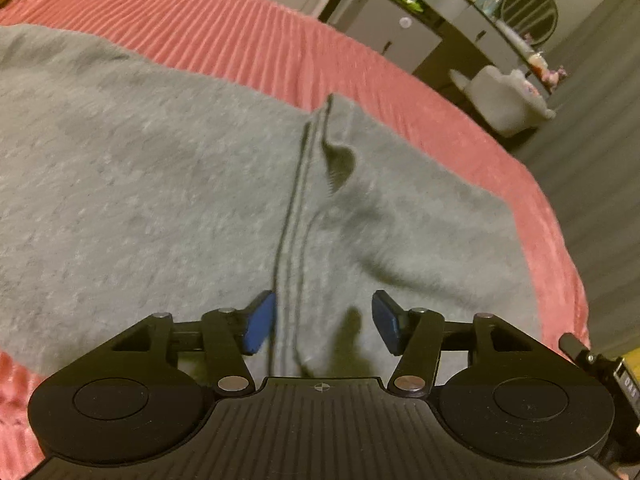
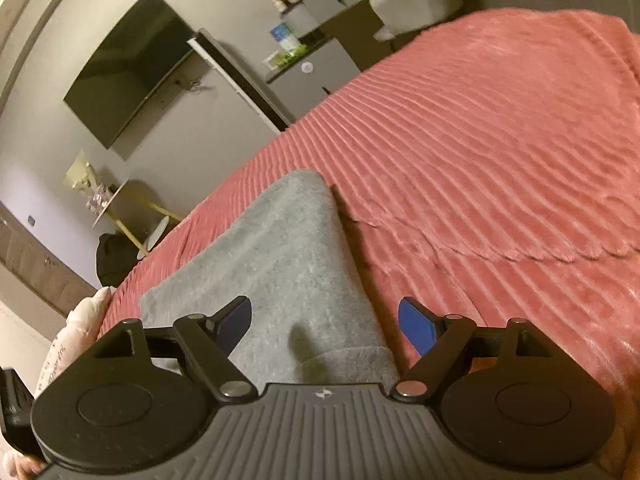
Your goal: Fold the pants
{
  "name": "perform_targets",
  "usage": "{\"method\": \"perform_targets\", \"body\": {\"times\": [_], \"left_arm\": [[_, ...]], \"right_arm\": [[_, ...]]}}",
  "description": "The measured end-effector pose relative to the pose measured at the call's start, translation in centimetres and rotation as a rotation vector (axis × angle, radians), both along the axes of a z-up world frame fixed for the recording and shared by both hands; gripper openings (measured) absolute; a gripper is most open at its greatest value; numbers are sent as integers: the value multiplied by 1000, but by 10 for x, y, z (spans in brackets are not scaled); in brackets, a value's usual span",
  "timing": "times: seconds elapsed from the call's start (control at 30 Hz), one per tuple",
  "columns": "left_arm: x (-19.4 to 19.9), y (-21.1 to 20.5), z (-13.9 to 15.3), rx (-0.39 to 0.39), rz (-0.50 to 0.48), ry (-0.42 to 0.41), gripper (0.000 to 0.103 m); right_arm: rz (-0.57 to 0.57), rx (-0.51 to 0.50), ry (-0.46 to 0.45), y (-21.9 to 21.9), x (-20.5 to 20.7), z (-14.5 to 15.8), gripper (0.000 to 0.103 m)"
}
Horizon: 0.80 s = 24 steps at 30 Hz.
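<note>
Clearly the grey pants (image 1: 168,184) lie spread on the bed, over its pink ribbed blanket (image 1: 248,28), and both grippers hang low above them with nothing between their fingers. In the left wrist view the left gripper (image 1: 323,326) is released, its blue pads parted on either side of a dark double-stitched seam (image 1: 294,216) that runs away from the camera toward a small puckered fold. In the right wrist view the right gripper (image 2: 326,330) is likewise spread wide above a narrower grey stretch of the garment, which ends in a rounded corner (image 2: 308,184) well ahead; a hemmed or banded edge (image 2: 352,354) crosses just under the fingers. The cloth looks like soft, fleecy knit: light, limp, not slippery, likely to sag and drag on the plush blanket rather than hold any shape. I would judge the thicker places, the stitched seam and the banded edge, to be the surest hold, since a pinch there catches both layers. Lifting only one layer, or pulling the blanket along, seems the main risk.
</note>
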<state>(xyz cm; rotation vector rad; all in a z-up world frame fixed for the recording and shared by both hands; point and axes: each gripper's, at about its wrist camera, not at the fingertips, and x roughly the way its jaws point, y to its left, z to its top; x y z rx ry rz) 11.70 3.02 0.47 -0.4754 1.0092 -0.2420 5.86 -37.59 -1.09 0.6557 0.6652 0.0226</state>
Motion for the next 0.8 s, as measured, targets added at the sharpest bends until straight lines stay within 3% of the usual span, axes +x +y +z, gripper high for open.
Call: {"method": "perform_targets", "body": {"times": [0.1,0.2,0.27,0.3,0.33,0.4,0.47,0.53,0.6,0.67,0.7,0.77,0.8], "left_arm": [[16,-8,1,2,39,-13,62],[42,-6,-7,-67,83,31,68],[51,-5,-16,-98,89,60,62],[55,-7,-16,-82,82,54,45],[58,-11,-15,-47,67,49,18],[59,-13,-9,-13,44,32,16],[53,-13,4,-14,58,-43,15],[43,-8,16,-20,74,-112,15],[38,-10,20,46,77,-148,17],[40,-10,9,131,84,-83,24],[42,-11,0,171,84,-32,35],[34,-11,-2,176,97,-46,38],[29,-12,2,189,105,-51,45]], "right_arm": [[28,-18,0,6,0,2,81],[42,-19,21,6,3,-1,81],[47,-16,29,6,4,-3,81],[48,-17,31,6,4,-3,81],[51,-18,32,7,4,-3,81],[57,-18,32,8,4,-3,81],[64,-23,26,9,4,-3,77],[65,-27,13,9,2,-2,62],[71,-22,4,8,2,-2,48],[84,-26,14,10,4,-2,48],[86,-42,28,12,6,-3,48],[89,-67,53,15,9,-5,48],[88,-75,52,16,9,-4,48]]}}
